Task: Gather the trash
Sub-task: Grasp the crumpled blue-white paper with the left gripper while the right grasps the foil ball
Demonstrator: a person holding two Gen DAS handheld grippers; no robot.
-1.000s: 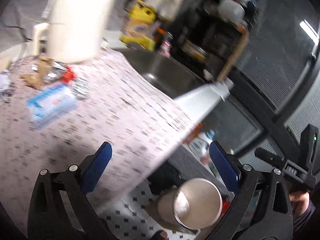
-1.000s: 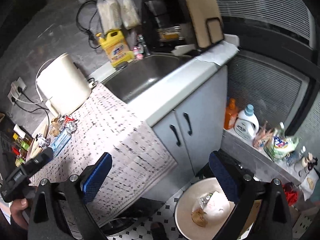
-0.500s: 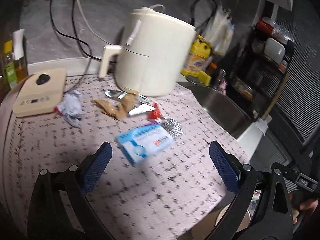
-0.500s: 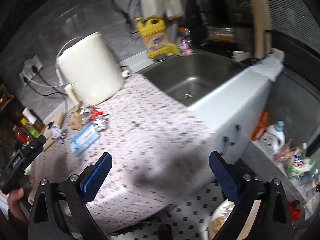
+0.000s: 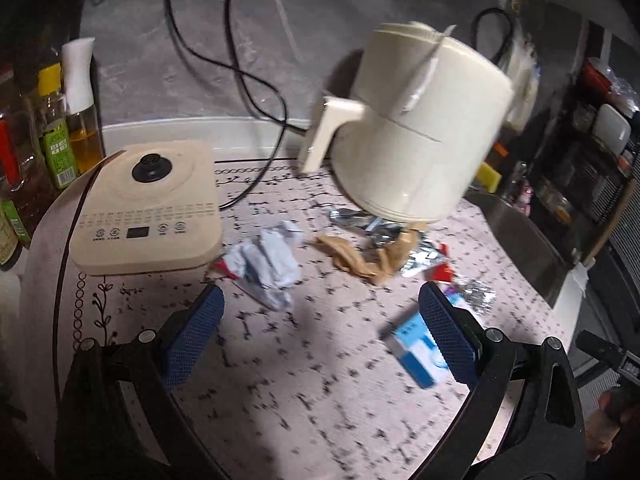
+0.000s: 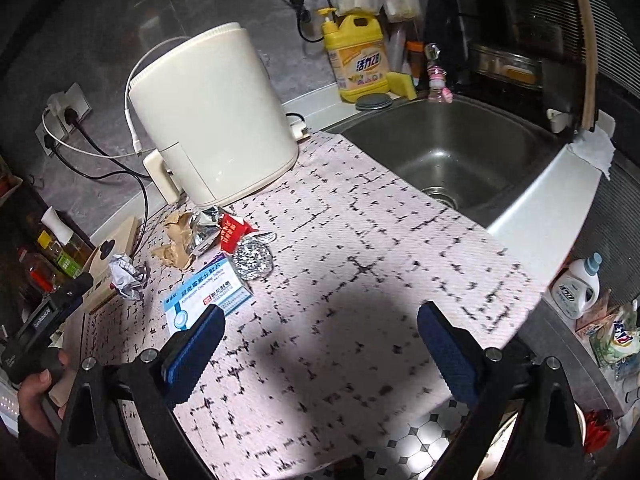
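Trash lies on the patterned counter mat [image 5: 320,380]: a crumpled white wrapper [image 5: 268,264], crumpled brown paper [image 5: 360,258], silver foil wrappers [image 5: 416,256], a red packet [image 6: 232,230], a foil ball [image 6: 253,261] and a blue-and-white medicine box [image 6: 208,294], which also shows in the left wrist view [image 5: 416,346]. My left gripper [image 5: 320,334] is open and empty, just in front of the crumpled wrapper. My right gripper [image 6: 318,354] is open and empty above the mat, with the box by its left finger.
A cream air fryer [image 6: 212,120] stands behind the trash. A beige induction cooker [image 5: 148,208] and oil bottles [image 5: 68,120] are at the left. A steel sink [image 6: 452,152] and a yellow detergent jug [image 6: 358,60] lie to the right. A bin rim [image 6: 504,440] shows below on the floor.
Both grippers swung from the floor bin and cabinet side up over the counter. The left one moved closer to the trash, which now sits nearer its fingers. Both stayed open.
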